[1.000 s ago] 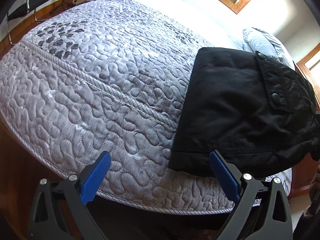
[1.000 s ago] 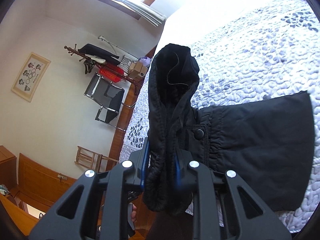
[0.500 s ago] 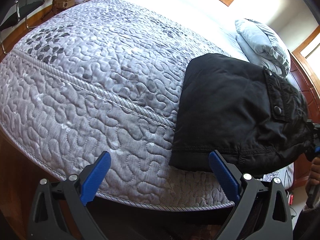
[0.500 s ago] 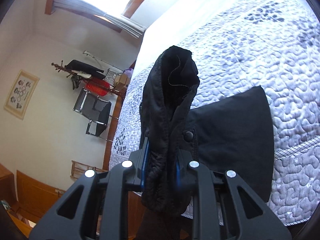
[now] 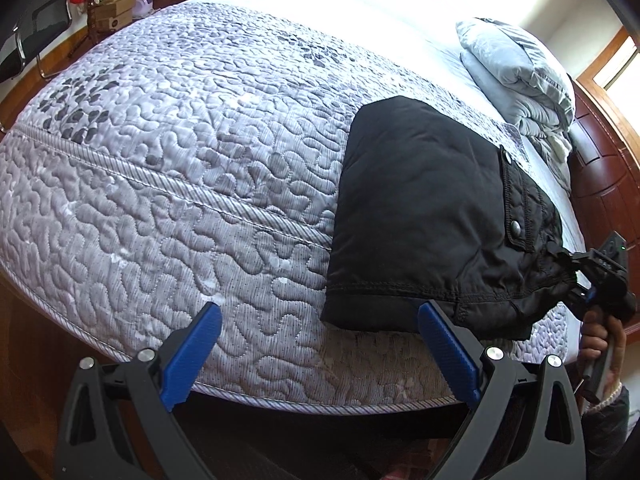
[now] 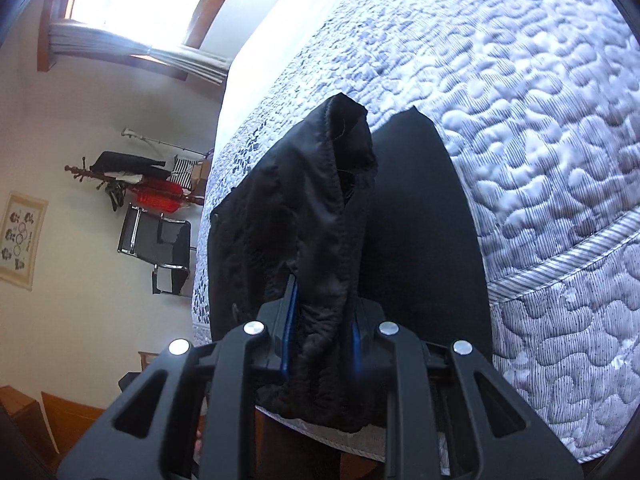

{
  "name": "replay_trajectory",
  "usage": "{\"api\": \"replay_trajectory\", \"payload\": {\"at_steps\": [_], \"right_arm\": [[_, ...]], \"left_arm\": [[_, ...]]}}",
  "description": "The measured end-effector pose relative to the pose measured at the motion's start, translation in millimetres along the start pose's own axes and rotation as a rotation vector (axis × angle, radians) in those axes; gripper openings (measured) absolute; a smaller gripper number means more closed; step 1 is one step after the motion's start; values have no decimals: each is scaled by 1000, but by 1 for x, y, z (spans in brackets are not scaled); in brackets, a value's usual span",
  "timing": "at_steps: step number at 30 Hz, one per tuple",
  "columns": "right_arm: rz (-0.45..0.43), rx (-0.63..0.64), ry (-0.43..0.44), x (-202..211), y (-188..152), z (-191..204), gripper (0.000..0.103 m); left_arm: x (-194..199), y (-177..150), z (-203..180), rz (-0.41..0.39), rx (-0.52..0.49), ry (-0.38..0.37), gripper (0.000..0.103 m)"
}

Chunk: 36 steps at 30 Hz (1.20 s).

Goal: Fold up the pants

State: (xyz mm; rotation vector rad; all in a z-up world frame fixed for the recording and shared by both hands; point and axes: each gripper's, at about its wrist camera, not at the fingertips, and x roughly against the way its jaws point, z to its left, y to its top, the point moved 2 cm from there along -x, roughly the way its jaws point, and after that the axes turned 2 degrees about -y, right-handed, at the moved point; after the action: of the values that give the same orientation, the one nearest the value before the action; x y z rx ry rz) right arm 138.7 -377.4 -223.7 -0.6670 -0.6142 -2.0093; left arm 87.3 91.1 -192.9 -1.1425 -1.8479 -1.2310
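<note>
Black pants lie folded into a compact rectangle on the grey quilted bed, near its front right edge. My left gripper hangs open over the bed's edge, its blue pads empty, with the right pad just at the pants' lower hem. My right gripper is at the far right of the left wrist view, shut on the bunched waistband end. In the right wrist view the black pants stand up as a thick bunch pinched inside my right gripper, with the folded part lying flat behind.
A folded grey quilt lies at the bed's head by the dark wooden headboard. A black chair and a coat rack stand by the wall beyond the bed. A person's hand holds the right gripper's handle.
The right gripper has dropped with the waistband, laying the pants flatter on the bed. The left gripper has drifted a little, so the pants sit further from it in its view.
</note>
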Motion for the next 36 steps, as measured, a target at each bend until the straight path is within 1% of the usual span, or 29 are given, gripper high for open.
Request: {"api": "replay_trajectory", "payload": {"at_steps": [3,5,7,8,10,12,16,20,21,22,23,26,29,32,36], "right_arm": [[0,-5,-15,-4,-2,-9,27],[-3,0,-31,-3,-5,-15,39],[-11,12,-37,1,-7,-14,44],[-15,15,-33,5,-8,-15,53],[-12,-3,-12,11,-12,-19,66],[-9,-11,13,15,-16,-22,66],[10,0,-9,20,-30,-27,70],[40,0,-11,13,-45,-32,70],[36,1,-12,12,-47,-31,67],[39,-2,-4,9,-49,-32,53],[45,-9,-12,6,-49,-30,47],[44,6,-23,7,-48,-25,37],[18,34,-8,15,-44,-8,32],[-14,65,-4,27,-37,3,31],[-38,99,-6,37,-34,15,31]], "left_arm": [[-1,-1,-4,6,-11,-2,99],[-2,-1,-6,10,-13,-7,99],[-2,-1,-7,12,-16,-8,99],[-2,-1,-8,13,-17,-8,99],[-3,-2,-9,16,-19,-9,99],[-5,-2,-9,20,-17,-13,99],[-6,-3,-11,26,-17,-18,99],[-6,-4,-14,29,-22,-20,99],[-6,-4,-14,30,-21,-21,99],[-6,-4,-15,32,-22,-22,99],[-6,-4,-16,32,-24,-22,99],[-4,-5,-18,30,-31,-22,99],[-2,-5,-18,26,-30,-19,99],[-2,-5,-17,27,-20,-20,99],[-2,-5,-20,26,-33,-21,99]]}}
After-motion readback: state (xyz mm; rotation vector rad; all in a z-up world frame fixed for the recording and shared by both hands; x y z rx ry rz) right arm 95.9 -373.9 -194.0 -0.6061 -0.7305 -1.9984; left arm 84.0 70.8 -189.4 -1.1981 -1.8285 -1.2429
